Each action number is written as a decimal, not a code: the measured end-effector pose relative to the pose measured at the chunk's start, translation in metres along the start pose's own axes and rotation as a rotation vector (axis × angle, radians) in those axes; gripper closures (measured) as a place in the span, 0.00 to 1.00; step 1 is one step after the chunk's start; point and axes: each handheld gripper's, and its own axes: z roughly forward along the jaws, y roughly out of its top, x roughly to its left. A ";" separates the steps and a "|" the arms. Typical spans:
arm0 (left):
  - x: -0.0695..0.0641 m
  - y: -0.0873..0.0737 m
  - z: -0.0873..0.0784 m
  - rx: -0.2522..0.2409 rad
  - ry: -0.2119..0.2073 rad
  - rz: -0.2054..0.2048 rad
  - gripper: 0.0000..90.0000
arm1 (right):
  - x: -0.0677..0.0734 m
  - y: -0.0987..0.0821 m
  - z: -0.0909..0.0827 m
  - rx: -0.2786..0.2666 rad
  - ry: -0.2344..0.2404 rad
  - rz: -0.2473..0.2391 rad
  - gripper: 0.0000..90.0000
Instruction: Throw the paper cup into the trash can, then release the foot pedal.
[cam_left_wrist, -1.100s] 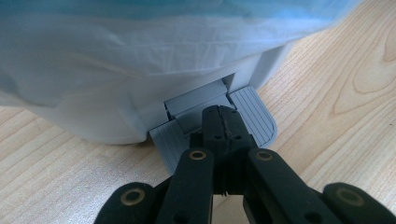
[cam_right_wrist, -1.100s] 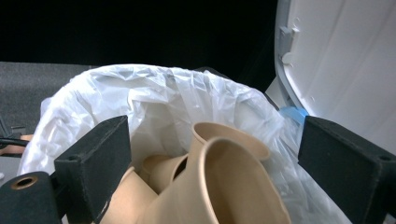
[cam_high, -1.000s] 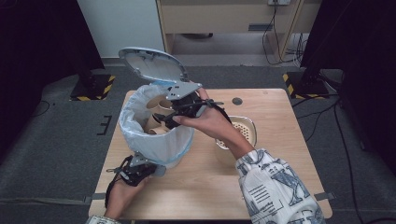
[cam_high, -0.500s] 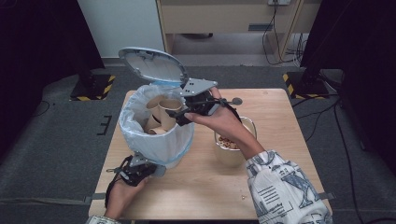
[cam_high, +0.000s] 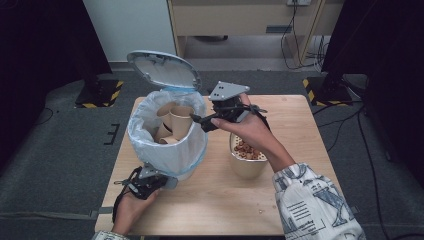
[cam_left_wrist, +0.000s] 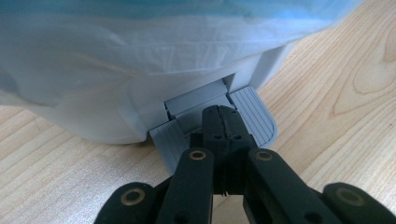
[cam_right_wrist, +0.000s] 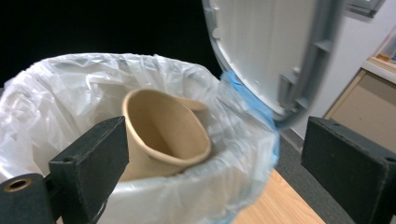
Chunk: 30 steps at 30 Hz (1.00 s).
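Note:
A white pedal bin (cam_high: 170, 150) with a clear liner stands on the table's left half, its lid (cam_high: 162, 70) raised. Brown paper cups (cam_high: 181, 120) lie inside it. My left gripper (cam_high: 150, 181) is at the bin's foot; in the left gripper view its jaws are shut (cam_left_wrist: 222, 114) and rest on the grey ribbed pedal (cam_left_wrist: 254, 114). My right gripper (cam_high: 200, 122) hovers just off the bin's right rim, open and holding nothing. In the right gripper view the gripper (cam_right_wrist: 215, 163) faces a tilted cup (cam_right_wrist: 163, 130) inside the liner (cam_right_wrist: 56, 93), below the lid (cam_right_wrist: 266, 51).
A paper bowl (cam_high: 247, 171) of brown food pieces stands right of the bin, under my right wrist. The wooden table (cam_high: 300, 130) has bare room at the right and front. Dark floor surrounds it, and a cabinet stands behind.
My right gripper has drawn back to the right, from above the bin's opening to just past its rim. The left gripper has stayed on the pedal and the lid stays up.

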 end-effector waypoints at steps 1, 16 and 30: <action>0.000 0.000 0.000 0.000 0.000 0.000 1.00 | -0.001 -0.001 -0.001 0.001 -0.002 0.001 0.09; 0.000 0.000 0.000 0.000 0.001 -0.001 1.00 | -0.032 -0.025 -0.033 0.018 -0.096 0.045 0.09; -0.004 -0.001 -0.008 0.012 0.066 -0.001 0.75 | -0.058 -0.059 -0.059 0.058 -0.186 0.096 0.09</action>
